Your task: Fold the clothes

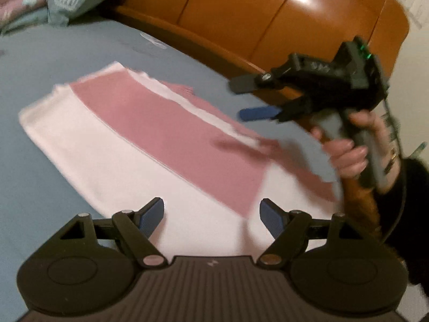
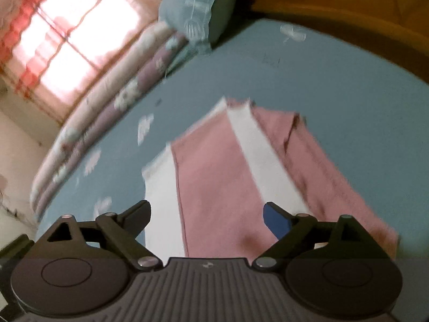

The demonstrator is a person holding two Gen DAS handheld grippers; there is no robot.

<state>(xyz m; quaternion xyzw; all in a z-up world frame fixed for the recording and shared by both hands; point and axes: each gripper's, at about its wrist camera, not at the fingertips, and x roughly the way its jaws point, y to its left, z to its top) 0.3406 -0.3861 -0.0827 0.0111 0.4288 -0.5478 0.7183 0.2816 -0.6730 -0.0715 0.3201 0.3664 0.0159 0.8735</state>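
Note:
A pink and white garment (image 1: 150, 139) lies flat on the blue bedsheet (image 1: 40, 67), its dusty-pink panels folded over the pale body. In the right wrist view the same garment (image 2: 214, 177) stretches away from the camera. My left gripper (image 1: 211, 217) hovers open over the garment's near white part, nothing between its blue pads. My right gripper (image 1: 249, 99), held in a hand (image 1: 348, 155), stands open in the air over the garment's right end. Seen from its own camera, the right gripper (image 2: 207, 220) has its jaws wide apart and empty.
An orange wooden headboard (image 1: 268, 13) curves along the bed's far side. A teal pillow (image 2: 195, 8) and a folded floral quilt (image 2: 107, 107) lie by a bright window with a red-trimmed curtain (image 2: 61, 26). Bare sheet (image 2: 348, 86) surrounds the garment.

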